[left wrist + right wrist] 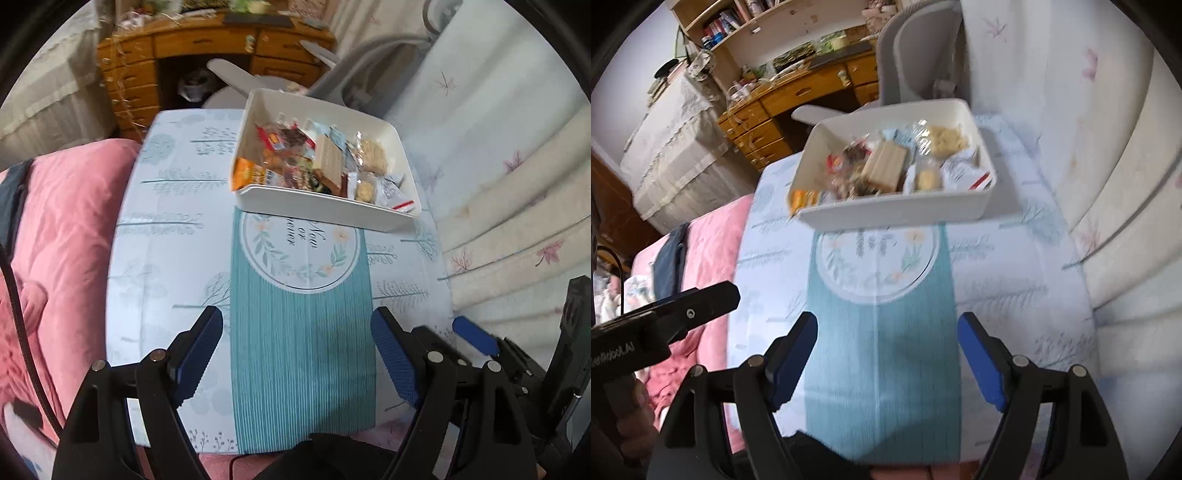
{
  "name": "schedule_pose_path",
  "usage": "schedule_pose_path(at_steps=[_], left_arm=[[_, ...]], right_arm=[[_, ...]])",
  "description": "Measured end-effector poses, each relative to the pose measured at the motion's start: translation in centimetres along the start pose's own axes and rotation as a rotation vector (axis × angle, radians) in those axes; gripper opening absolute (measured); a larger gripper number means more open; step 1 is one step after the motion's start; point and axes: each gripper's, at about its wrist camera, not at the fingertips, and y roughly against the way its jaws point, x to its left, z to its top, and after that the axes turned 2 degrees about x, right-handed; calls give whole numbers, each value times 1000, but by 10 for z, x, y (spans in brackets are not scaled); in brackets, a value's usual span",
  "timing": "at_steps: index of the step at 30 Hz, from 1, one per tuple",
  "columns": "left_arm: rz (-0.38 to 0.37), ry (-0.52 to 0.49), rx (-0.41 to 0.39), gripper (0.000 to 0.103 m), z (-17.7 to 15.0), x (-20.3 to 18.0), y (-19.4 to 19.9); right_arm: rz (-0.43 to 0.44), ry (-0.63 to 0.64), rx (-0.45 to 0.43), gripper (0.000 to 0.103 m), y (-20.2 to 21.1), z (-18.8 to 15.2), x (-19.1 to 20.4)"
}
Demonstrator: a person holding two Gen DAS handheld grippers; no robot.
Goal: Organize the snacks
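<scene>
A white rectangular bin (325, 208) full of wrapped snacks stands at the far end of a small table with a pale blue and teal cloth (303, 350). The snacks include an orange packet (248, 173), a tan wafer pack (328, 160) and clear packs of pale biscuits (373, 155). The bin also shows in the right wrist view (894, 216). My left gripper (297, 354) is open and empty over the near part of the table. My right gripper (888, 354) is open and empty beside it, and its blue fingertip (474, 334) shows at the right of the left wrist view.
A pink quilt (62, 240) lies left of the table. A white padded headboard with leaf prints (509, 184) rises on the right. A grey office chair (919, 55) and a wooden desk (184, 48) stand behind the table.
</scene>
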Motion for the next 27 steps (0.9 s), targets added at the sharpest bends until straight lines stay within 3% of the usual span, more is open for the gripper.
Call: schedule_pose_path(at_steps=[7, 10, 15, 17, 27], left_arm=[[53, 52, -36, 87, -40, -19, 23], [69, 48, -43, 91, -53, -31, 32], [113, 8, -111, 102, -65, -52, 51], [131, -18, -148, 102, -69, -61, 60], [173, -28, -243, 102, -92, -77, 77]], right_arm=[[23, 93, 60, 83, 22, -30, -4], [-6, 132, 60, 90, 41, -42, -10], [-2, 131, 9, 97, 77, -46, -23], [11, 99, 0, 103, 89, -46, -27], [-20, 157, -99, 103, 112, -77, -20]])
